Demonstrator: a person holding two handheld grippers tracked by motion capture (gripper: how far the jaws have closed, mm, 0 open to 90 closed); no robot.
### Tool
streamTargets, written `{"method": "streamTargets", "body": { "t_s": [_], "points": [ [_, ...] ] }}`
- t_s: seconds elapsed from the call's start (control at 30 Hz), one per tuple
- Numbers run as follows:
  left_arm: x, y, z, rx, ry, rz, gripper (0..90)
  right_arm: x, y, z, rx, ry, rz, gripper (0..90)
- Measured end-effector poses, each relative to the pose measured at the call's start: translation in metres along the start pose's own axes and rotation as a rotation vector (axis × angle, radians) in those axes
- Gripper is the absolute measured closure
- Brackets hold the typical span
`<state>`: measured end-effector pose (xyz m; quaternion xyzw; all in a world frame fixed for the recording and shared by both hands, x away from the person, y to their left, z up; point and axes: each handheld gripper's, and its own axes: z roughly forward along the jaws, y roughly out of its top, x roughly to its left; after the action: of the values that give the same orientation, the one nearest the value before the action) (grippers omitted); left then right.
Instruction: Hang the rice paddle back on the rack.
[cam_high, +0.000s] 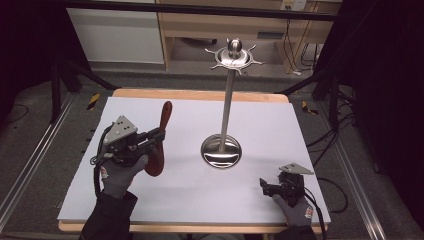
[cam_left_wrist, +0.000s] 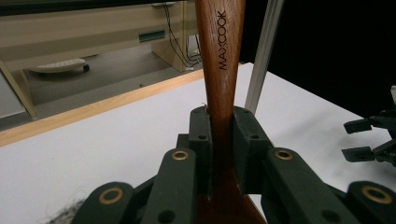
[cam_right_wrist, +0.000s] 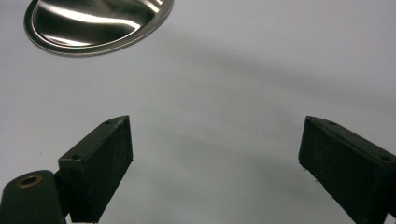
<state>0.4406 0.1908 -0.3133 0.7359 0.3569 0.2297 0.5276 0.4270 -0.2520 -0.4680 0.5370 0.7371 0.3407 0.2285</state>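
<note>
A white table (cam_high: 190, 195) with a wooden rim takes up the middle of the high view, with grey floor and dark frame legs around it and a pale wooden bench beyond its far edge. On the table, right of centre, stands a steel stand (cam_high: 226, 110): a round, shiny base, a thin upright pole, and at the top a disc ringed with short hooks under a ball knob. In the right gripper view the base's edge (cam_right_wrist: 93, 28) shows at the upper left, and in the left gripper view the pole (cam_left_wrist: 261, 60) rises just behind the spoon. A dark red-brown wooden spoon (cam_high: 159, 142) is over the table's left half, tilted with its handle up and away from the person and its broader end low, near the gloved left hand (cam_high: 120, 175). The left gripper (cam_high: 150, 137) has its jaws clamped on the spoon's narrow neck; in its own view the spoon (cam_left_wrist: 219, 84) runs up between the two pads and carries the word MAXCOOK on the handle. The right gripper (cam_high: 265, 186) is at the table's near right corner, held by a gloved right hand (cam_high: 295, 207), well apart from the stand, and in its own view its jaws stand wide apart over bare white surface with nothing between them.
</note>
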Motion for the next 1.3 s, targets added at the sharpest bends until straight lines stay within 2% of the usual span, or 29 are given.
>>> {"method": "streamTargets", "body": {
  "t_s": [0.3, 0.83, 1.3],
  "points": [
    [-0.003, 0.010, 0.003, -0.024, -0.016, -0.002, 78.3, 0.001, 0.000, 0.001, 0.002, 0.005, -0.001, 10.2],
    [-0.018, 0.039, 0.009, -0.057, -0.039, 0.035, 78.4, 0.001, 0.001, 0.000, 0.002, 0.006, 0.012, 10.1],
    [-0.025, 0.054, 0.016, -0.082, -0.056, 0.042, 78.4, 0.000, 0.001, 0.001, -0.001, 0.001, 0.017, 9.8]
  ]
}}
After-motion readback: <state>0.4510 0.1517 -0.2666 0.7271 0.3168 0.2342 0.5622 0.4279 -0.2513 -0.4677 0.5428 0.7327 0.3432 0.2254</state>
